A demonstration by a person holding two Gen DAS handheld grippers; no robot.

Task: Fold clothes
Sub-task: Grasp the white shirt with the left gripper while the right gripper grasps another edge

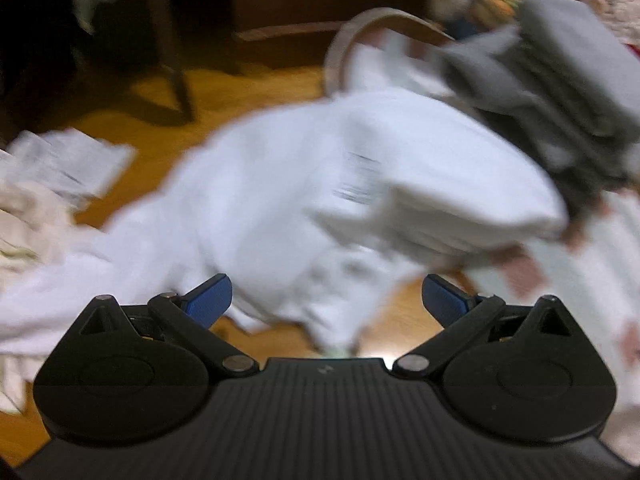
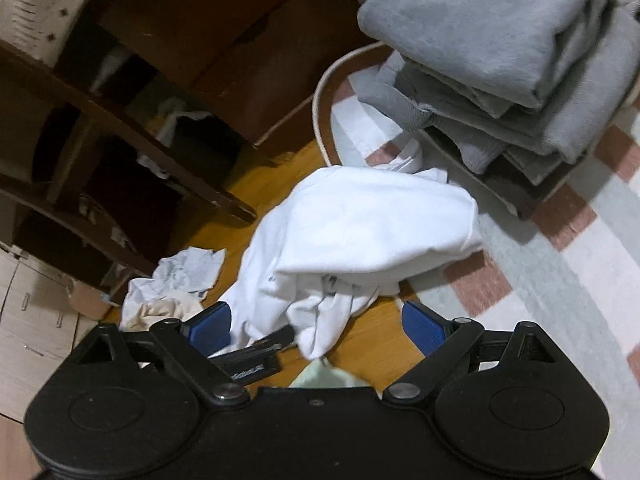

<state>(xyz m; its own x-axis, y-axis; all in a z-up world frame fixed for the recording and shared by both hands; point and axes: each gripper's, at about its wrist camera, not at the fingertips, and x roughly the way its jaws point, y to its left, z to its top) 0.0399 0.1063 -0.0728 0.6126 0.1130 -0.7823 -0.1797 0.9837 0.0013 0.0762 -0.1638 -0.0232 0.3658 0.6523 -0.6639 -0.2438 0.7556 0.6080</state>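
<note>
- Wooden floor (image 2: 372,344) runs under everything, with a checked rug (image 2: 560,280) on one side and dark furniture (image 2: 160,80) behind.
- White garment (image 2: 360,232) lies bunched on the floor, partly doubled over itself, its loose ends hanging toward both grippers.
- Grey stack (image 2: 520,60) sits folded just behind the white garment, and a round basket (image 2: 324,120) stands beside that stack.
- Small crumpled pile (image 2: 176,284) of pale cloth lies near the white garment, on its furniture side.
- Left gripper (image 1: 326,300) has its jaws wide apart and holds nothing; the view is blurred.
- Right gripper (image 2: 316,328) is also spread wide and empty, with the garment's lower end between its fingers.
- I judge the white garment light, soft and limp; it will sag and slide.
- A hem or a corner seems the best hold, one for each gripper, not the thick middle.
</note>
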